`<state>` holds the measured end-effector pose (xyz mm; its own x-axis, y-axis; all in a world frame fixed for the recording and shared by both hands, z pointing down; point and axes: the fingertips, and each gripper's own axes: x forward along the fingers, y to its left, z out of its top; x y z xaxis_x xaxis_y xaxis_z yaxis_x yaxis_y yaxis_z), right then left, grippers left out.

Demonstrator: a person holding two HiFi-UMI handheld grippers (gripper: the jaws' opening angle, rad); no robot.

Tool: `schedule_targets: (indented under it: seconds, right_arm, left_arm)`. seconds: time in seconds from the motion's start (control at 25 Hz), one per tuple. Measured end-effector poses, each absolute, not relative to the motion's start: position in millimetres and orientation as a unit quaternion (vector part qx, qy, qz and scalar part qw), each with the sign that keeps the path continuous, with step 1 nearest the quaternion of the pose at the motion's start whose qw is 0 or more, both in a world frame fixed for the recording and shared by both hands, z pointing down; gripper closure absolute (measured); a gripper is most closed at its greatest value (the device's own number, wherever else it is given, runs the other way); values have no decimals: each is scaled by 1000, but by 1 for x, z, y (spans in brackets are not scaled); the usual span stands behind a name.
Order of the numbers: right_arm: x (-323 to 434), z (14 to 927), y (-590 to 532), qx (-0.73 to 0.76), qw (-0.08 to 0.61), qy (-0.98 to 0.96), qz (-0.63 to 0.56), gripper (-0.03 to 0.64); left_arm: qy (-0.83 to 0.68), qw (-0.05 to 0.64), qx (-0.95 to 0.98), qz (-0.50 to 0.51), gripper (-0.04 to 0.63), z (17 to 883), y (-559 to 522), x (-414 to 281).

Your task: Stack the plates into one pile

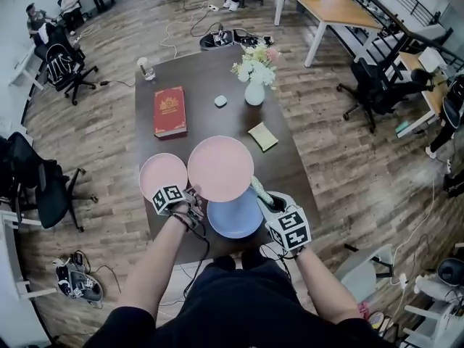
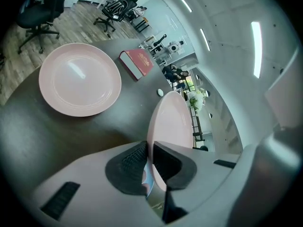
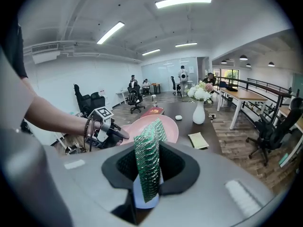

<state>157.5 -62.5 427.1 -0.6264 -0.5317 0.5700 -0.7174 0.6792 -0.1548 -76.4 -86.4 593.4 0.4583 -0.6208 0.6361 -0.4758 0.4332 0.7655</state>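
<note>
My left gripper (image 1: pixel 193 203) is shut on the near rim of a large pink plate (image 1: pixel 220 167), which it holds tilted above the dark table (image 1: pixel 196 85). In the left gripper view the rim (image 2: pixel 173 122) stands on edge between the pads of that gripper (image 2: pixel 149 150). A smaller pink plate (image 1: pixel 163 174) (image 2: pixel 79 78) lies flat on the table to the left. A blue plate (image 1: pixel 235 216) lies at the near edge, partly under the lifted plate. My right gripper (image 1: pixel 267 196) (image 3: pixel 149 167) is shut on a green textured pad (image 3: pixel 147 150) (image 1: pixel 259 188) beside the blue plate.
Farther back on the table are a red book (image 1: pixel 169 111), a white vase of flowers (image 1: pixel 254 85), a yellow-green pad (image 1: pixel 263 136), a small white object (image 1: pixel 220 101) and a jar (image 1: pixel 146 69). Office chairs (image 1: pixel 51 191) and desks stand around on the wood floor.
</note>
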Motion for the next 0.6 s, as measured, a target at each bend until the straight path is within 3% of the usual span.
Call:
schedule_targets:
  seconds: [0.6]
  right_arm:
    - [125,406,-50,320,225,-907,153,534]
  left_arm:
    - [-522,659,540,-44,568,560,12,-66]
